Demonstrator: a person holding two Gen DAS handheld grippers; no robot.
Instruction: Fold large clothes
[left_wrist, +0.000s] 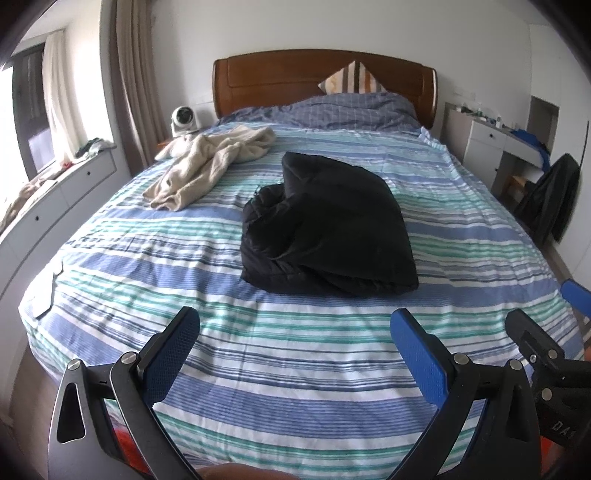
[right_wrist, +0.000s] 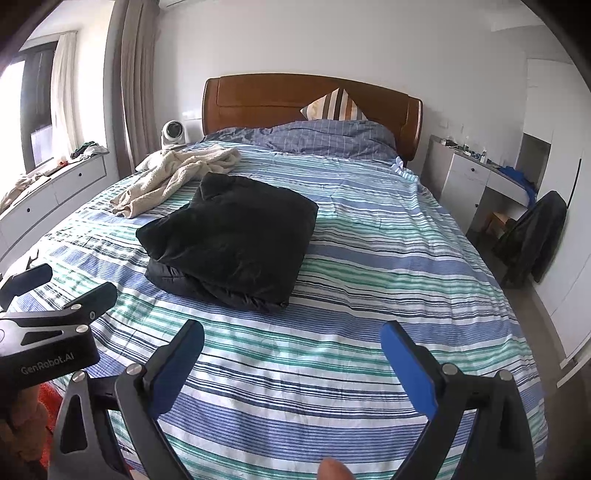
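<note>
Both grippers up off the bed, nothing held. Left gripper (left_wrist: 295, 326): blue-padded black fingers spread wide, empty, hovering over the foot edge of the bed. Right gripper (right_wrist: 291, 332): same, wide apart, empty, also above the foot edge; its black linkage shows at the right margin of the left wrist view, and the left unit shows at the left margin of the right wrist view, so the two sit side by side. Black puffy quilted jacket (left_wrist: 325, 229), folded into a thick rough rectangle, lies mid-bed on the blue, teal and white striped bedsheet (left_wrist: 258, 369), well apart from both grippers; lower layers bulge out along its near edge and left side. Cream fleece garment (left_wrist: 210, 166), crumpled and unfolded, lies toward the bed's left edge near the head end, apart from the jacket. Blue checked duvet (left_wrist: 347, 109) is bunched along the head edge, with a striped brown and white cushion (left_wrist: 351, 79) behind it against the brown wooden headboard (left_wrist: 277, 81). Small white round fan (left_wrist: 183, 120) stands beside the bed's head-left corner. White bedside cabinet (left_wrist: 484, 147) off the head-right corner; dark garment over a chair (left_wrist: 554, 195) beyond the right edge.
</note>
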